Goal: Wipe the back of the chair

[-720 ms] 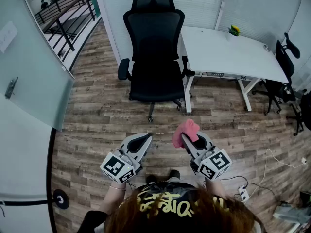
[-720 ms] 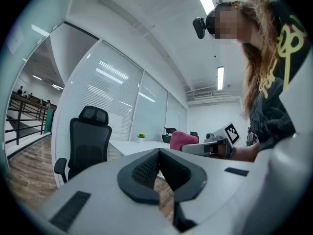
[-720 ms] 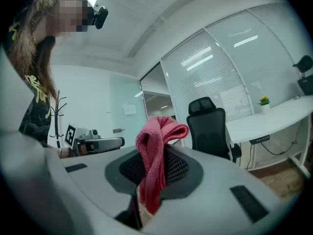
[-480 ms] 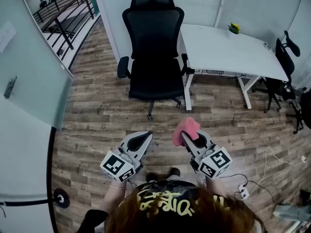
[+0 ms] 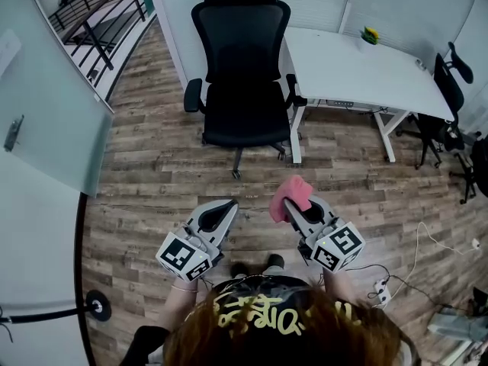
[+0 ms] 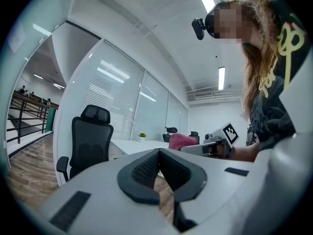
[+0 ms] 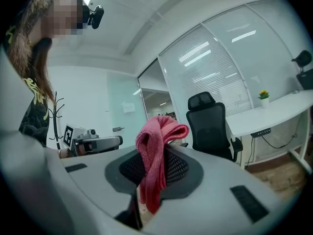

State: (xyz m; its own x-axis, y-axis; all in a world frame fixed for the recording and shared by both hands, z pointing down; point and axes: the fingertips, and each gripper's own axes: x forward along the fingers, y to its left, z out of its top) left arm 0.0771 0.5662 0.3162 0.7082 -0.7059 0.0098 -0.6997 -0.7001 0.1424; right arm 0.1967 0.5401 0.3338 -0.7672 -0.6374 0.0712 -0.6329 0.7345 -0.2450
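A black mesh office chair with a headrest stands ahead, its seat facing me, beside a white desk; the chair also shows in the left gripper view and again, as chair, in the right gripper view. My right gripper is shut on a pink cloth, which bunches above the jaws and hangs down between them, cloth. My left gripper is shut with nothing in it, its gripper pads together. Both grippers are held low near my body, well short of the chair.
A glass partition runs along the left, with a railing beyond. A small potted plant sits on the desk. Another black chair stands at the right. Cables and a power strip lie on the wood floor at lower right.
The view has shifted slightly and both grippers have edged forward a little toward the chair. The cloth stays clamped in the right gripper.
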